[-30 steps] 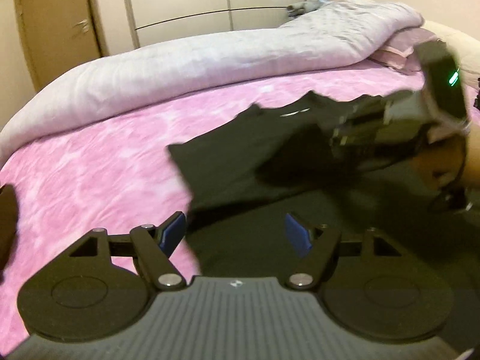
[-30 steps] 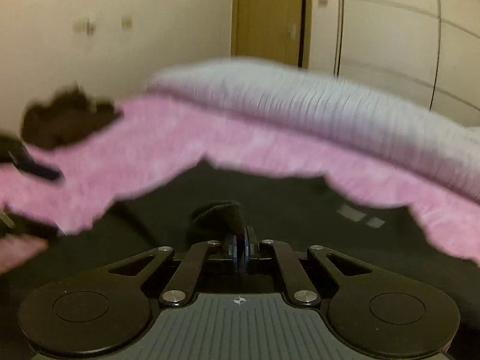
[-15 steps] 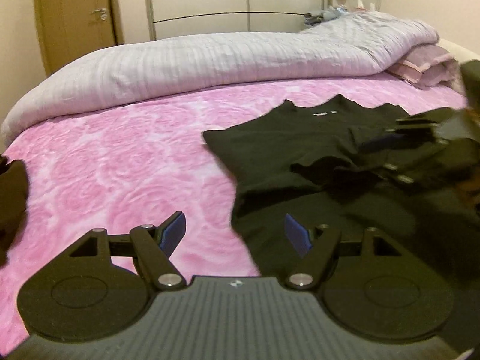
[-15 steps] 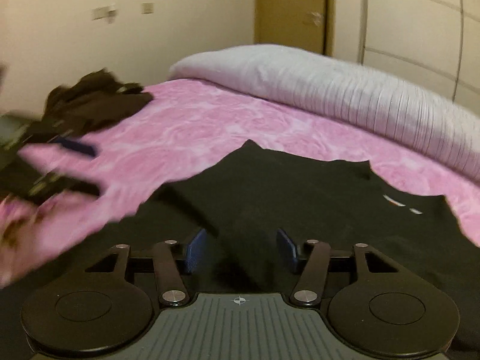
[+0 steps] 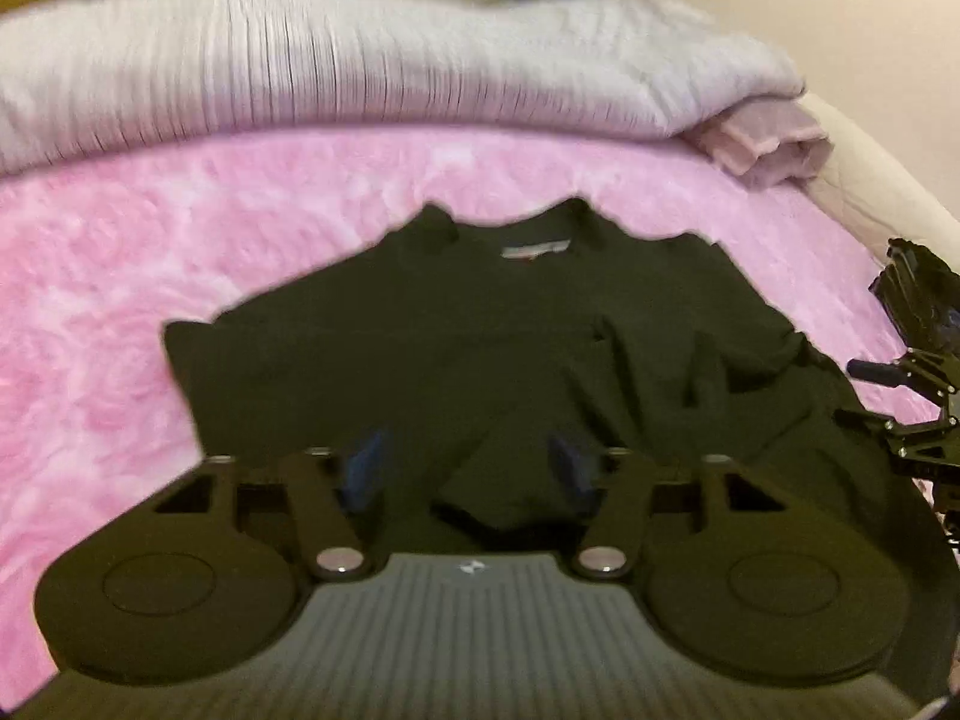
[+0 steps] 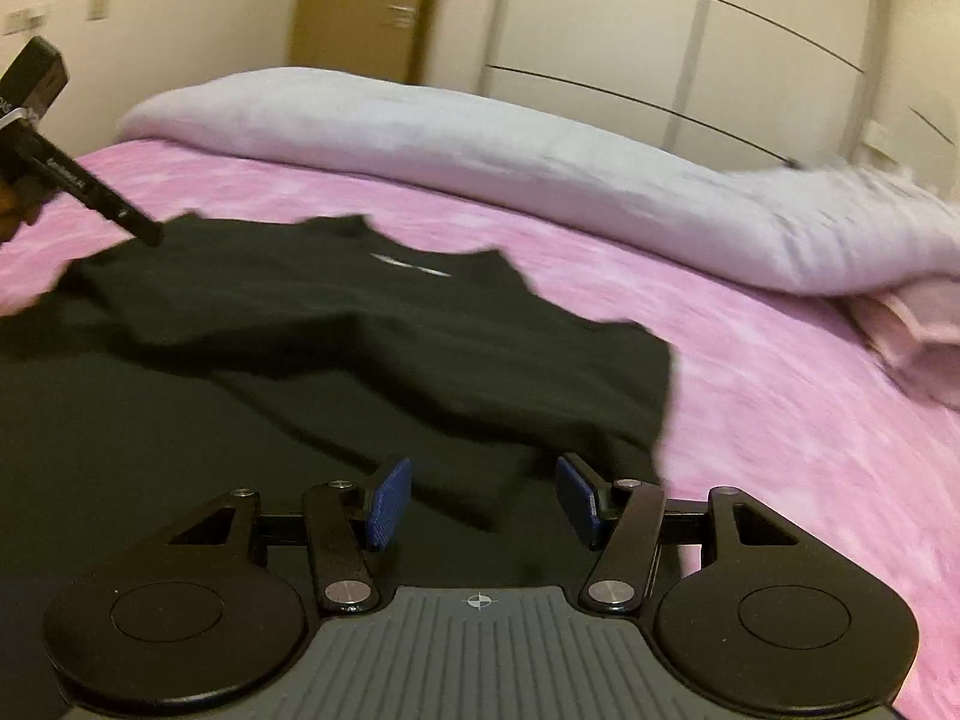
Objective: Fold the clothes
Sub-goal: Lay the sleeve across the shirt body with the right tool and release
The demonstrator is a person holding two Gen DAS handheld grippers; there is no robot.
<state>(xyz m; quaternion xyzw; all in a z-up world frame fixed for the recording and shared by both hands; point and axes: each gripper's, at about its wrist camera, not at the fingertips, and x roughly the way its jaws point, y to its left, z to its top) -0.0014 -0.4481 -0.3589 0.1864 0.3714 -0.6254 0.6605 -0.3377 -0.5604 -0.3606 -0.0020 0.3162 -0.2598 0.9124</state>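
Left wrist view, nearest first: left gripper has its jaws spread wide w/ nothing between them, blue pads hanging just over the near part of the black T-shirt. A sleeve flap is folded in over the body at approx 3 o'clock of the shirt, w/ creases running down from it. The collar w/ its pale label sits at 12 o'clock, pointing away from the camera. The right gripper shows at 3 o'clock of this view, off the shirt's edge and over the pink sheet.

What changed: 1 s ago the right gripper was pinched tight on a bunch of black cloth and carrying it across; half a sec ago its jaws had let go and the sleeve lay on the body. Now both tools are empty and backed off, and this view has swung round to centre on the shirt. So the sleeve fold on that side looks done and released.

Right wrist view: right gripper is released too, pads apart, low over the shirt's near hem area. The shirt's cut edge falls at approx 3 o'clock, pink sheet beyond it. The left tool pokes in at 10 o'clock, near the far shoulder corner but contact can't be told, pic is blurry.

Farther back: rolled grey duvet across 12 o'clock, pillow at 3 o'clock, wardrobe doors behind.

Judgement: next is prob the other sleeve or a hem-to-collar fold; shirt isn't compact yet.
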